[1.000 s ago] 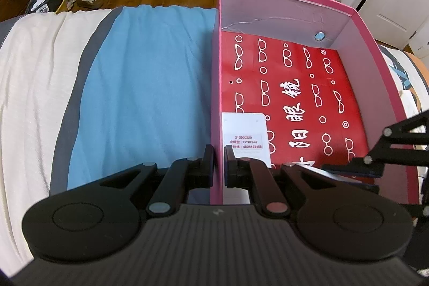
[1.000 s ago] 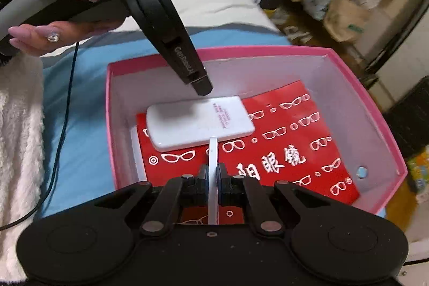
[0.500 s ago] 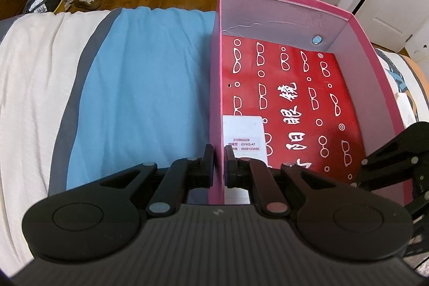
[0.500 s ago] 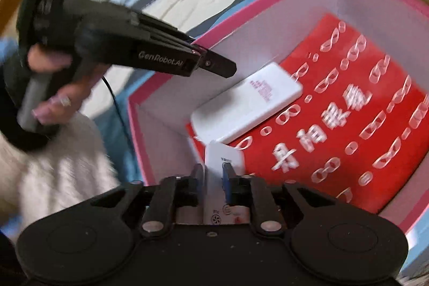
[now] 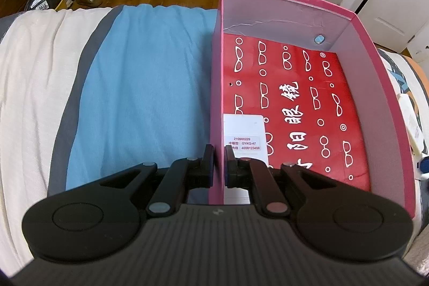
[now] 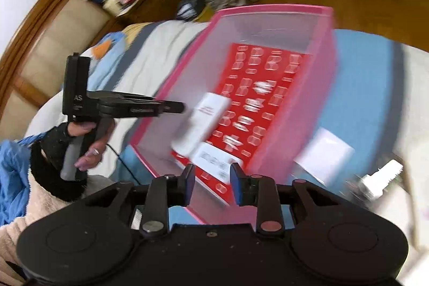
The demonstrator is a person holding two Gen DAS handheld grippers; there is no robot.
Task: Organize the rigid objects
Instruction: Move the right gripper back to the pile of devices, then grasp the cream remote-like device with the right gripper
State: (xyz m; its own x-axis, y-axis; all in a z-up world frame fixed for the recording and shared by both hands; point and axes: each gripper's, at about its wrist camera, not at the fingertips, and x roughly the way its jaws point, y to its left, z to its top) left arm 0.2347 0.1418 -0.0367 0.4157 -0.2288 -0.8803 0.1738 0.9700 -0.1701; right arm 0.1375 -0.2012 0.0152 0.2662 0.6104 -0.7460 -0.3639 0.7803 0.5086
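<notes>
Clamping the pink box (image 5: 217, 87) by its side wall, the left gripper (image 5: 218, 165) holds firm; the right gripper (image 6: 212, 178) hangs over the box, jaws opening, nothing between them, white card (image 6: 214, 161) lying inside.

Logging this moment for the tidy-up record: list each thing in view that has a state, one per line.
pink box: open, no lid on it
left gripper: shut on the pink box's side wall
right gripper: jaws opening, nothing between them
white power bank: lying in the box
small white card: lying in the box
</notes>
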